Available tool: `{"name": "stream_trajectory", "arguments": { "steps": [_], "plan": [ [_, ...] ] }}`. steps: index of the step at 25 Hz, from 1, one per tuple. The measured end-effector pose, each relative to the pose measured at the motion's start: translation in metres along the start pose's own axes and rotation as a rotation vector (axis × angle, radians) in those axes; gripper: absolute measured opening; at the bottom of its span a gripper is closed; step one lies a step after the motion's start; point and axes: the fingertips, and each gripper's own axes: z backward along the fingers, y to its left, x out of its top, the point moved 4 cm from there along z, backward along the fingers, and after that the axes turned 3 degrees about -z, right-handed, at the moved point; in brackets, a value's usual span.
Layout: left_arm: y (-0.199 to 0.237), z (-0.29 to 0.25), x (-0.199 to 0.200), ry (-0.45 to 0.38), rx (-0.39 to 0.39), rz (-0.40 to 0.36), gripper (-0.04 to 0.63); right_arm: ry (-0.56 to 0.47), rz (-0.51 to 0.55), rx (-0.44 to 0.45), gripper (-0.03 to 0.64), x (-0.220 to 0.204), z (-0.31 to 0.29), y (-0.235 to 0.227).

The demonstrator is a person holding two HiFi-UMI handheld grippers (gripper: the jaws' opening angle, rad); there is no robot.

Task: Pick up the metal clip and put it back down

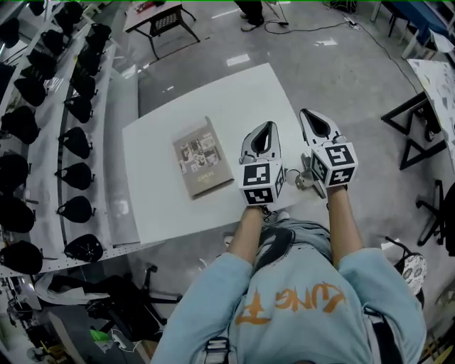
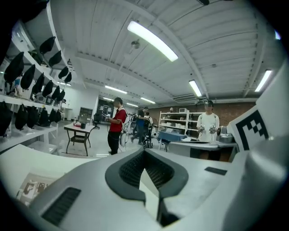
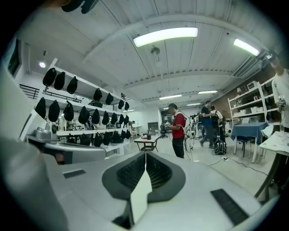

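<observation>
Metal clip (image 1: 306, 182) lies at near right edge of white surface (image 1: 234, 92), between the two marker cubes and just beside the right one. It is partly hidden by that cube, so contact can't be told. Clip is not in either set of tongs and shows in neither gripper view.

Left gripper (image 1: 267, 131): held over near part of surface, pointing away from person. Left gripper view: tongs (image 2: 144, 153) closed, tips meeting, nothing between them, only pale surface seen through the gap lower down.

Right gripper (image 1: 313, 122): just right of the left one, over the surface's right edge, also pointing away. Right gripper view: tongs (image 3: 144, 155) closed, tips together, empty.

Both grippers sit side by side, close but apart, arms in light blue sleeves (image 1: 234, 284).

Book (image 1: 202, 158) lies flat on surface left of left gripper, well apart from clip, cover up, turned slightly.

Shelves (image 1: 71, 106) at left hold rows of black items. Small dark table (image 1: 160, 20) stands on floor beyond surface.

Background in gripper views: person in red top (image 2: 117, 124) standing, seen also from right gripper (image 3: 178, 131). Another person in white (image 2: 207, 126) stands further right. Ceiling strip lights are on.
</observation>
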Motion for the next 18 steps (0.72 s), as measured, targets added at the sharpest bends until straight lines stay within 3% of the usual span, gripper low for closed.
{"name": "stream_trajectory", "arguments": {
  "steps": [6, 13, 18],
  "plan": [
    [0.026, 0.000, 0.029, -0.067, 0.054, -0.012, 0.009, -0.042, 0.030, 0.024, 0.031, 0.023, -0.011, 0.005],
    [0.035, -0.001, 0.032, -0.083, 0.062, -0.027, 0.009, -0.063, 0.030, 0.020, 0.031, 0.031, -0.023, 0.002],
    [0.049, 0.004, 0.032, -0.108, 0.109, -0.009, 0.009, -0.073, 0.038, 0.008, 0.031, 0.033, -0.029, 0.005]
  ]
}}
